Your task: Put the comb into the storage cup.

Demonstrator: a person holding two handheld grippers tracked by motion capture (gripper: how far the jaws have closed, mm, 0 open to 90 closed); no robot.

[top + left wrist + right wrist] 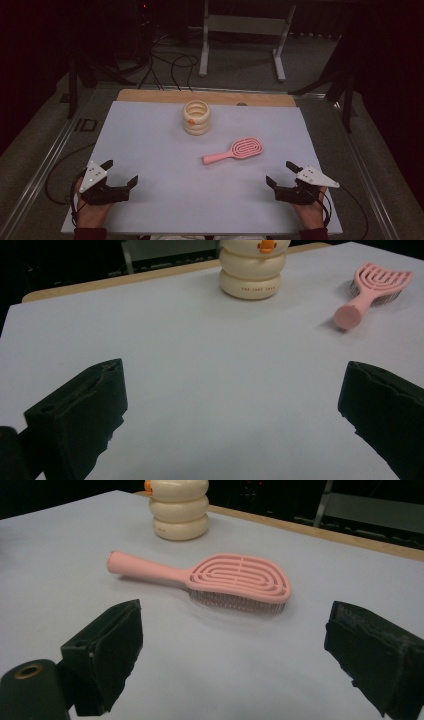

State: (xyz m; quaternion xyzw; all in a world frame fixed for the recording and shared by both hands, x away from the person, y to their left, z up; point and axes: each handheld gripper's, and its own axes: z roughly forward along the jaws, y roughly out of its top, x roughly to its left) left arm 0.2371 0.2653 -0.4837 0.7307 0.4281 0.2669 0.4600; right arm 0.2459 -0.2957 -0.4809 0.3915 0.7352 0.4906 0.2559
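Note:
A pink hairbrush [235, 150] lies bristles down near the middle of the white table [150, 150], its handle pointing toward the front left. Behind it stands a cream ringed holder [196, 117] with an orange spot. My left gripper [120, 172] rests at the front left, open, nothing between its jaws. At the front right my right gripper [281, 173] is open too and empty. The left gripper view has the holder [251, 270] and brush [372, 290] far ahead. In the right gripper view the brush [220, 577] lies just beyond the jaws, the holder [179, 507] behind it.
A wooden strip [205, 96] edges the table's far side. Beyond it, cables [170, 65] trail over the floor beside a grey metal stand [242, 30]. Metal rails [45, 160] run along both sides of the table.

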